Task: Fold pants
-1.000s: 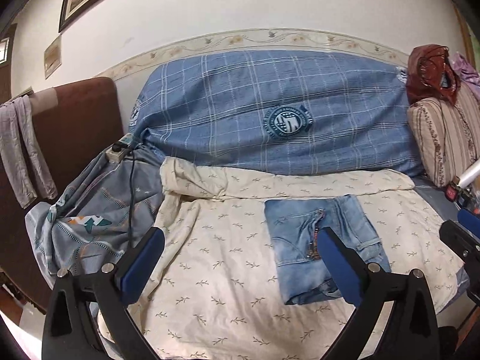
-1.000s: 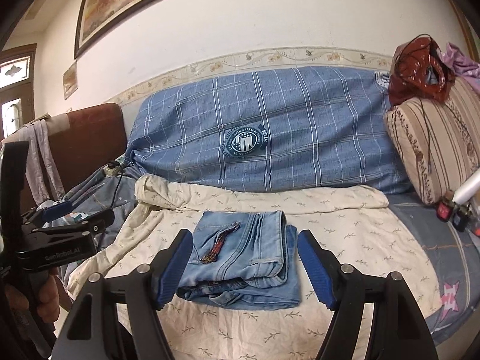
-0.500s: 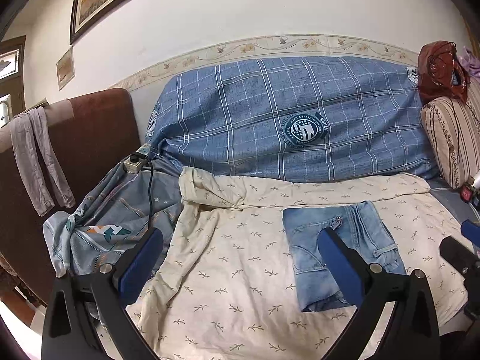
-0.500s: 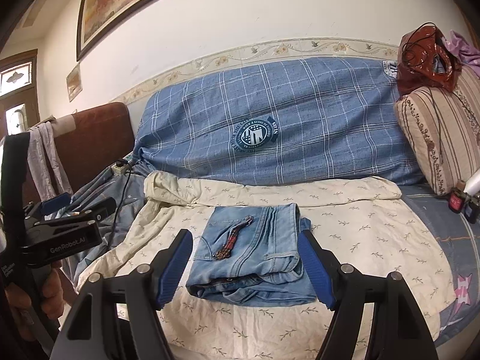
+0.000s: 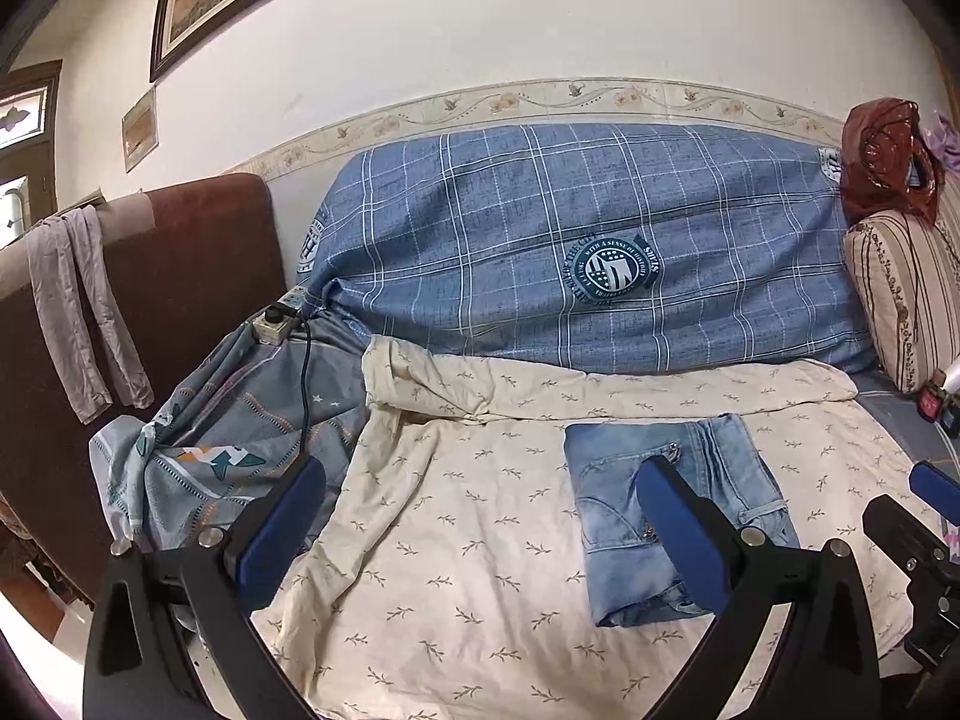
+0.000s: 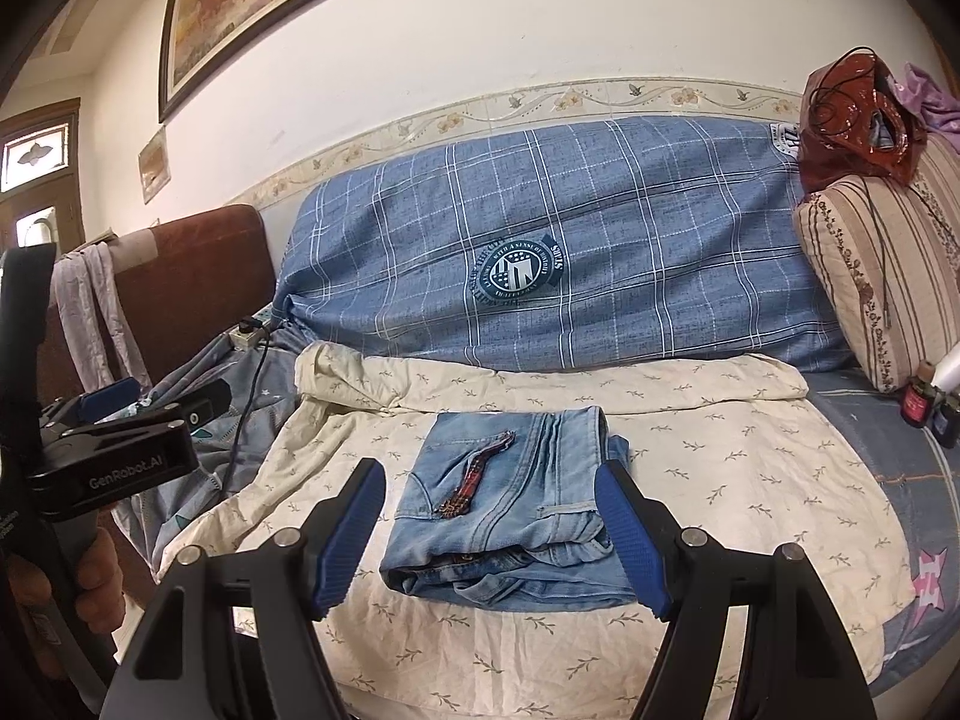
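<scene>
Two grippers hang above the bed, both with jaws apart and empty. Folded pants [image 6: 504, 510] lie on the cream sheet [image 6: 720, 480], straight ahead of the right gripper [image 6: 489, 531]; from the left gripper [image 5: 480, 525] they sit off to its right.

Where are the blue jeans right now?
The folded jeans lie on the cream sheet in front of the blue plaid cushion, seen between the right gripper's open fingers, untouched.
</scene>
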Demonstrator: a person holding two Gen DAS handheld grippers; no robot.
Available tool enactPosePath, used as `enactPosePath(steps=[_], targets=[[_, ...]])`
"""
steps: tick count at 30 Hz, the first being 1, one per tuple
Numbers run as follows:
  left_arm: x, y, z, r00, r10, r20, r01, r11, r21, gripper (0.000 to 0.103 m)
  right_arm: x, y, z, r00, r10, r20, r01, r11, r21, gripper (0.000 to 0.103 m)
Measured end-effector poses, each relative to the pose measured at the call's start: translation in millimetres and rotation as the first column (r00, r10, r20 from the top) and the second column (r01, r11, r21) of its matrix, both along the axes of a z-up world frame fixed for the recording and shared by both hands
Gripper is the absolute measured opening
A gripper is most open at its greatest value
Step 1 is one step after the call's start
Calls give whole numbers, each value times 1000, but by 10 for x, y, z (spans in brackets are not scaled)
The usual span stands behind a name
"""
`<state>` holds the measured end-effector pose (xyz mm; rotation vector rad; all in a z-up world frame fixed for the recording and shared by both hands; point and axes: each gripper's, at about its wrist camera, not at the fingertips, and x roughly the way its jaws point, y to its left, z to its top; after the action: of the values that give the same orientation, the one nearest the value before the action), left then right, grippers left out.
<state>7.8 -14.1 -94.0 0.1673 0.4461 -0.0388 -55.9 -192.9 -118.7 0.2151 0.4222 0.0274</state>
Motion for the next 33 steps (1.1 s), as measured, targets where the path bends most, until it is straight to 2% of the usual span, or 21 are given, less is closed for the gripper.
enactPosePath(steps=[33], targets=[[-46, -43, -14, 1000, 8, 4, -8, 1000, 25, 103, -9, 19, 4, 1000, 6, 0, -6, 1000, -15, 75]])
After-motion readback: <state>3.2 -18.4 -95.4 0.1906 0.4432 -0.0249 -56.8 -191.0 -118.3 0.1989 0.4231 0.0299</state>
